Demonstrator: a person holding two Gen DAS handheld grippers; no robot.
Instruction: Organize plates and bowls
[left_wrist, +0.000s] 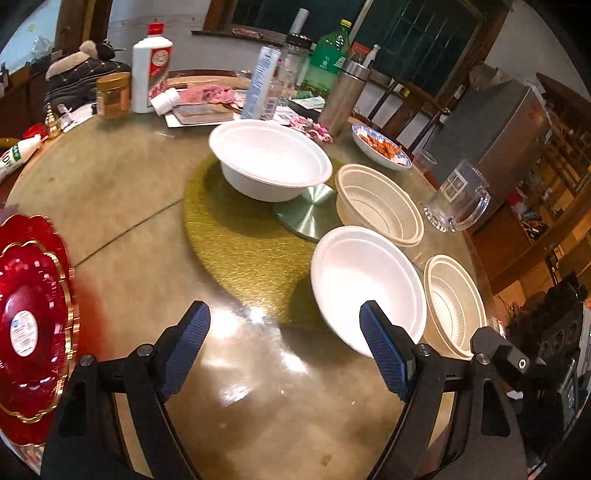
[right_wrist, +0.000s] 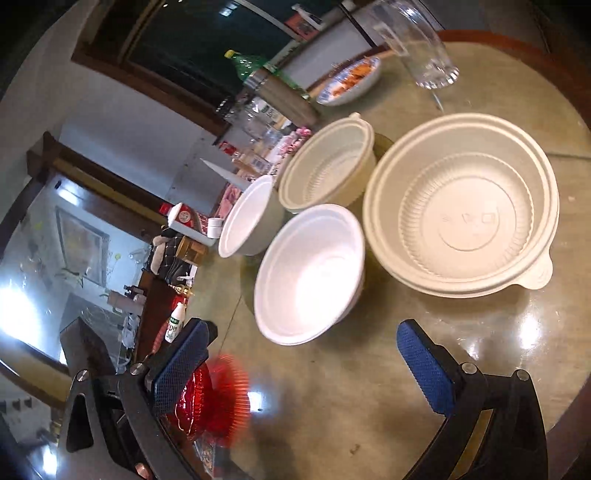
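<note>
Two white foam bowls stand on the round glass table: a far one (left_wrist: 271, 160) on the gold mat and a near one (left_wrist: 365, 284) just past my left gripper's right finger. Two beige ribbed plastic bowls (left_wrist: 380, 205) (left_wrist: 452, 304) sit to their right. Stacked red plates with gold rims (left_wrist: 31, 325) lie at the left edge. My left gripper (left_wrist: 282, 326) is open over bare glass with nothing between its fingers. In the tilted right wrist view my right gripper (right_wrist: 304, 350) is open below the near white bowl (right_wrist: 308, 273), with the big beige bowl (right_wrist: 461, 205) to the right and the red plates (right_wrist: 210, 402) behind its left finger.
A glass mug (left_wrist: 456, 199), a blue-patterned dish of food (left_wrist: 380, 146), a steel flask (left_wrist: 343, 98), bottles, jars and a carton (left_wrist: 262, 83) crowd the table's far side. A metal turntable hub (left_wrist: 310, 216) sits mid-table. The other gripper's black body (left_wrist: 524, 354) shows at right.
</note>
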